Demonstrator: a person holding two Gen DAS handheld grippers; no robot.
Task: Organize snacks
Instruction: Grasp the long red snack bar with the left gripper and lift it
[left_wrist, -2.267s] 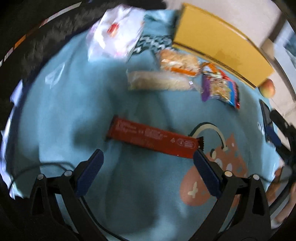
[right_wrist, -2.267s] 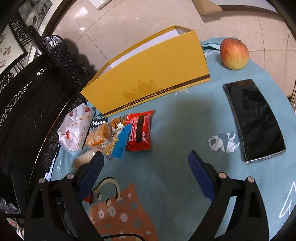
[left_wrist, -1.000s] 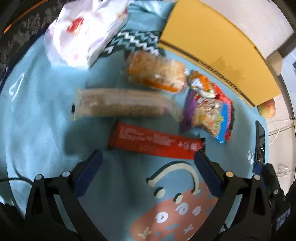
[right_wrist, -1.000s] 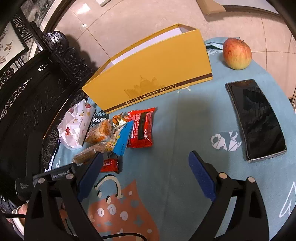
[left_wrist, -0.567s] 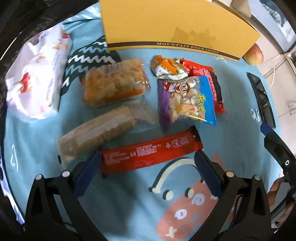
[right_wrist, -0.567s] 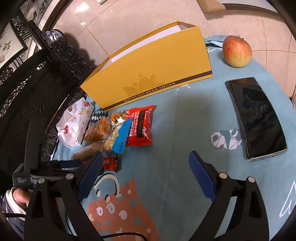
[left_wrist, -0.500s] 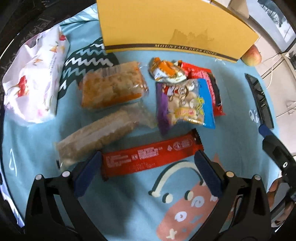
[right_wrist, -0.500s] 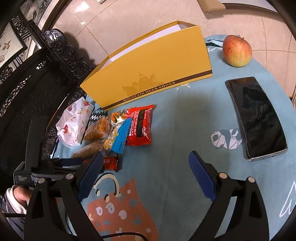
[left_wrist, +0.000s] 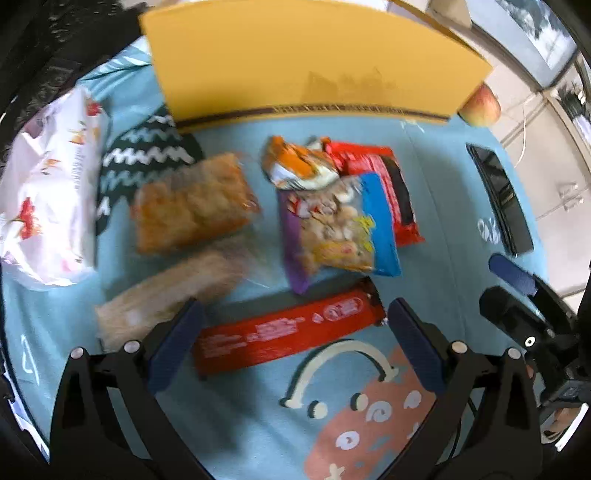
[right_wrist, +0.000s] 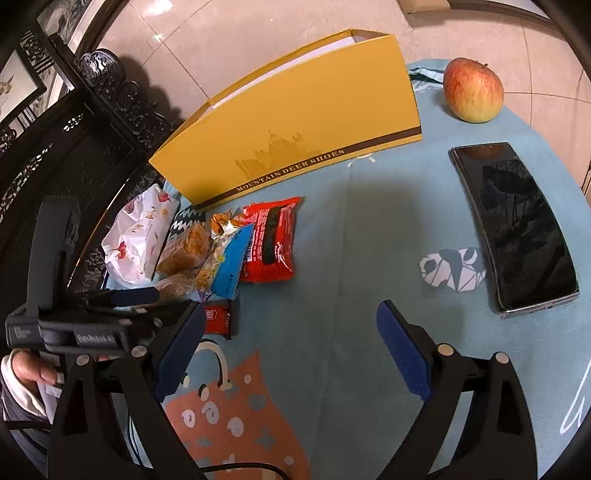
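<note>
Snacks are lying clustered on the blue tablecloth (right_wrist: 351, 240) in front of the yellow box (right_wrist: 295, 125). A long red bar (left_wrist: 288, 332) is sitting nearest, between the wide-spread fingers of the left gripper (left_wrist: 291, 339) (not yet touching either pad). Beyond it are lying a pale wafer pack (left_wrist: 173, 291), an orange cracker pack (left_wrist: 192, 206) and a blue-and-purple bag (left_wrist: 332, 229). The right gripper (right_wrist: 291, 350) is hovering over bare cloth, jaws wide, gripping nothing. A phone (right_wrist: 513, 225) and an apple (right_wrist: 472, 90) are resting well apart to the right.
</note>
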